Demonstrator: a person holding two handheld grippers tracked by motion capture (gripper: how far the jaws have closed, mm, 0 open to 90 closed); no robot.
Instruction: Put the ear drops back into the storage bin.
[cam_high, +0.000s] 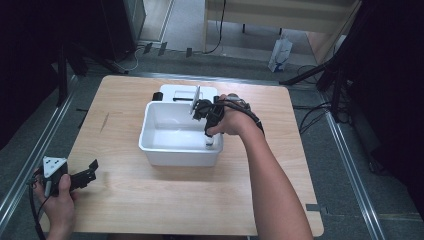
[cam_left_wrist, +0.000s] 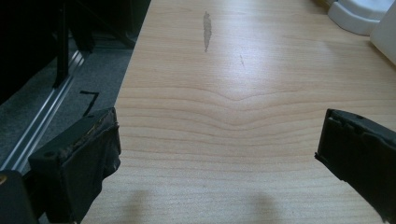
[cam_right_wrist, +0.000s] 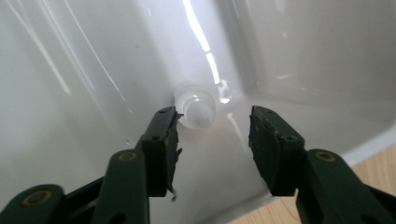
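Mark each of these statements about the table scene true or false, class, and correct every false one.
1. The right gripper is lowered into the white tub. True.
2. Its jaws are clamped on the small white bottle. False: the jaws stand apart and the bottle lies just beyond them on the tub floor, by the left jaw's tip.
3. The left gripper holds a tool. False: its jaws are wide open over bare wooden table, with nothing between them.
4. The tub sits on the wooden table. True.
5. The left gripper is at the near left corner of the table in the high view. True.
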